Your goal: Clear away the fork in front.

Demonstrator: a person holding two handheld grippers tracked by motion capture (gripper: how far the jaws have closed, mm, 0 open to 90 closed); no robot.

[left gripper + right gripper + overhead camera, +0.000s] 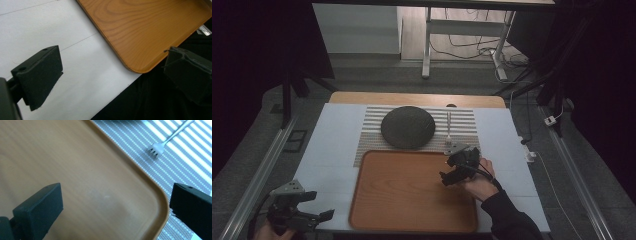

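In the high view, the right tongs (457,170) hover over the far right corner of the rounded wooden orange-brown tray (412,192) on the white-covered bench (332,145), near the silver metal fork (448,131) lying on the striped grey-and-white placemat (462,120) beside a round dark plate (407,127), while the left tongs (312,207) sit at the near left bench edge. The left gripper view shows those tongs (112,75) wide open and empty over the tray's near corner (140,35), one jaw past the bench edge over darkness. The right gripper view shows its tongs (117,207) wide open, gripping nothing, above the tray corner (100,182), with the fork's tines (154,149) sharp on the placemat (180,162) and its handle cut off at the frame edge.
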